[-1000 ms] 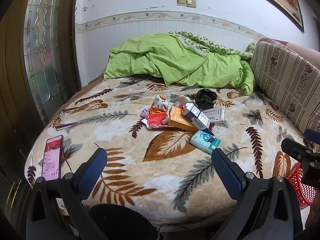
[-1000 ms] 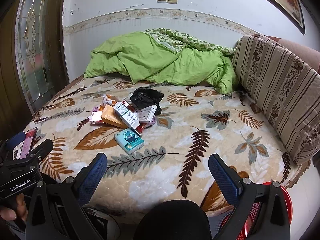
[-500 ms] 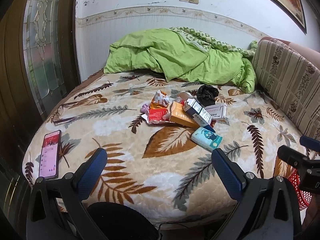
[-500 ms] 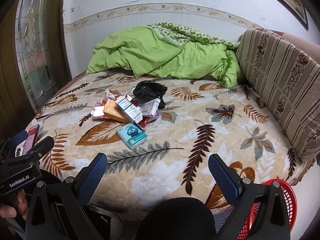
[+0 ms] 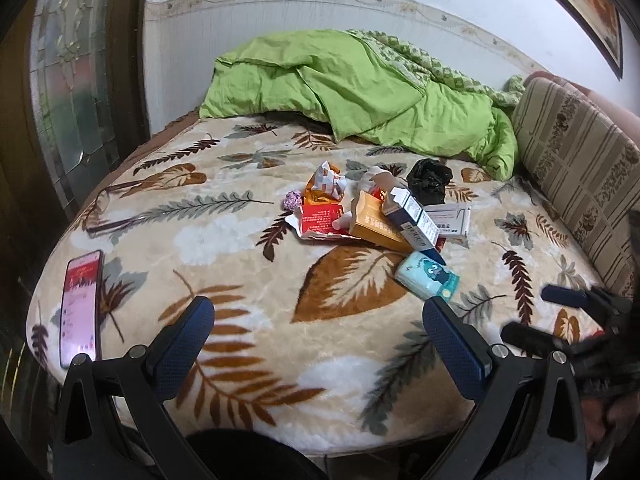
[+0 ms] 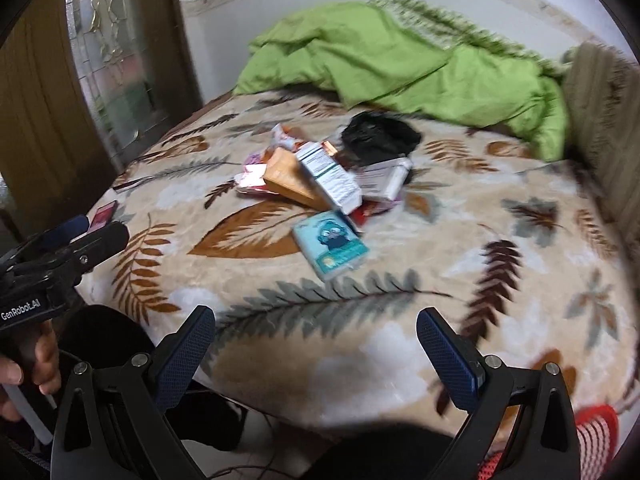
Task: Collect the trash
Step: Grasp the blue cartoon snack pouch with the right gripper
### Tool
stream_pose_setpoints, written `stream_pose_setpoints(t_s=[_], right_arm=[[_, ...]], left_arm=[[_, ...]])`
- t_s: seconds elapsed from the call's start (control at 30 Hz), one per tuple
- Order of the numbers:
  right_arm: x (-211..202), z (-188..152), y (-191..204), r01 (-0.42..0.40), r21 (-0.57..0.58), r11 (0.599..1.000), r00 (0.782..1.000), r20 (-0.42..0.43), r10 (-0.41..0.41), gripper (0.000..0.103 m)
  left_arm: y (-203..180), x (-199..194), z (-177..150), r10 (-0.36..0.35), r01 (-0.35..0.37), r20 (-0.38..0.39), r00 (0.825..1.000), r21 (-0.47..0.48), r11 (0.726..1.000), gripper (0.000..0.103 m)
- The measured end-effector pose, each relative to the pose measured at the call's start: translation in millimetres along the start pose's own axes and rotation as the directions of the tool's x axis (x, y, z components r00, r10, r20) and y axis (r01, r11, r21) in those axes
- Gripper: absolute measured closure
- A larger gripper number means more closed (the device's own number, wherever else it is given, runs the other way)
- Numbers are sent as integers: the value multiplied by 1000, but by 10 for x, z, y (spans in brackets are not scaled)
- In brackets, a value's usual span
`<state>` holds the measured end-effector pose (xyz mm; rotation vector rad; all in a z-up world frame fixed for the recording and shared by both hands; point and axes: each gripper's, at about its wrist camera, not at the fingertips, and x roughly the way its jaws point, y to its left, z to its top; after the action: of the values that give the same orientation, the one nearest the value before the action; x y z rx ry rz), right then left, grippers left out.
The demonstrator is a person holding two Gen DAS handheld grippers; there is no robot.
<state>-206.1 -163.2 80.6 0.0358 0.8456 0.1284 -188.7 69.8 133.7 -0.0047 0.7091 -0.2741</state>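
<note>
A pile of trash lies mid-bed: an orange box (image 5: 374,224), a white and dark carton (image 5: 412,216), a red wrapper (image 5: 320,220), a crumpled orange and white wrapper (image 5: 326,184), a black bag (image 5: 430,180) and a teal tissue pack (image 5: 427,276). The right wrist view shows the teal pack (image 6: 330,244), carton (image 6: 330,178) and black bag (image 6: 378,134), blurred. My left gripper (image 5: 320,344) is open and empty over the bed's near edge. My right gripper (image 6: 316,344) is open and empty, just short of the teal pack.
A phone (image 5: 80,304) lies at the bed's near left edge. A green duvet (image 5: 360,88) is heaped at the back. A striped cushion (image 5: 580,172) lines the right side. A red mesh basket (image 6: 592,432) stands on the floor at lower right.
Both grippers have moved forward toward the trash pile, the right one more and turning left. The pile looks larger. Both stay open.
</note>
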Motion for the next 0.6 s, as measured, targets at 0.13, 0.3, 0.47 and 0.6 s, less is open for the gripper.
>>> stream_pose_setpoints(t_s=[0.13,0.3,0.47,0.6], right_arm=[[340,235,-196,-32,21,999,999,-35,33,3],[818,448,-326,-59,44,997,992,-111,63,5],[1224,525,-280,-50,-4,999,982,-182,49,16],[1401,463,-195,-47,-46,998,974,-223,35,43]], left_arm=[[123,134,98,-40,39,-36,999,-43,998,0],[160,245,157,-54,52,-51,997,-40,998,2],[189,393,230,-86,82,-86,993,-49,995,20],[211,494,294,-129,120,-106,986,-83,989,22]])
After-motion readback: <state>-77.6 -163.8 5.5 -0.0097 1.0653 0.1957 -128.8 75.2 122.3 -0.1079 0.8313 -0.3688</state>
